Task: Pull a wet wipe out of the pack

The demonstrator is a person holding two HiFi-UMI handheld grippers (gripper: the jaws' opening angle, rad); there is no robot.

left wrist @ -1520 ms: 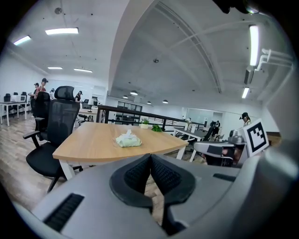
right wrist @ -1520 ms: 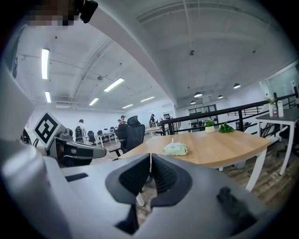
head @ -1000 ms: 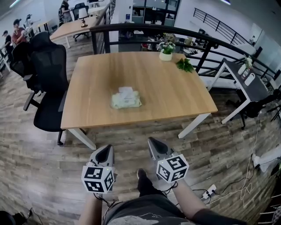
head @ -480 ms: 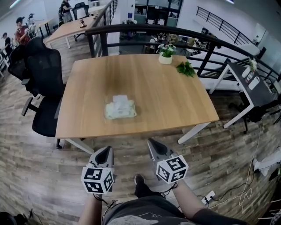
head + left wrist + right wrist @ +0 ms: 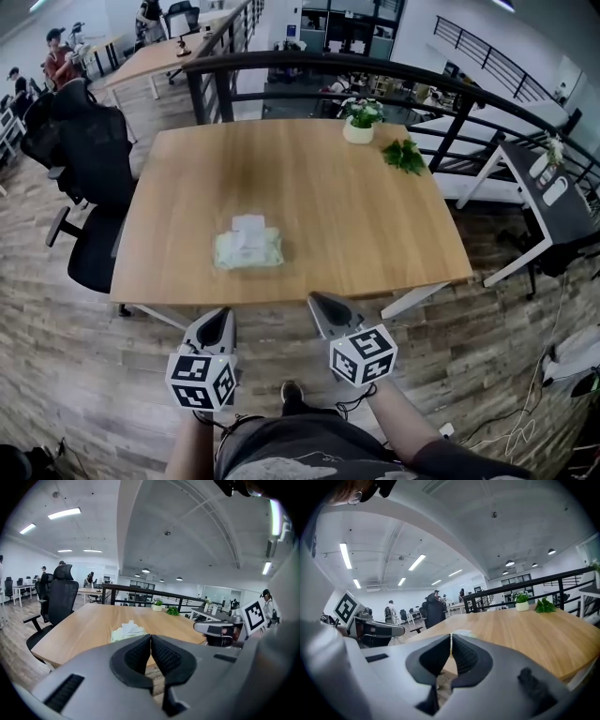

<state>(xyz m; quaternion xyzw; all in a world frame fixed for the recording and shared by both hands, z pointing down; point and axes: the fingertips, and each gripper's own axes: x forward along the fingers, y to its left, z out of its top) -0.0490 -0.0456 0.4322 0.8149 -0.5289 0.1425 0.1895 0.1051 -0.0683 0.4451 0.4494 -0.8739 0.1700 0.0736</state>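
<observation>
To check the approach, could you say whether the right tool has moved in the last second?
Yes: the right tool has come forward to the near edge of the wooden table; earlier, a gap separated them.

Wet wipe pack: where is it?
In the head view, the wet wipe pack lies on the wooden table near its front edge, just beyond the left gripper.

A wooden table (image 5: 356,216) has 1 black office chair (image 5: 94,159) at its left edge. Near its far edge sit a white-potted plant (image 5: 360,120) and, beside it, a leafy green sprig (image 5: 404,155). A black railing (image 5: 198,94) curves behind.
</observation>
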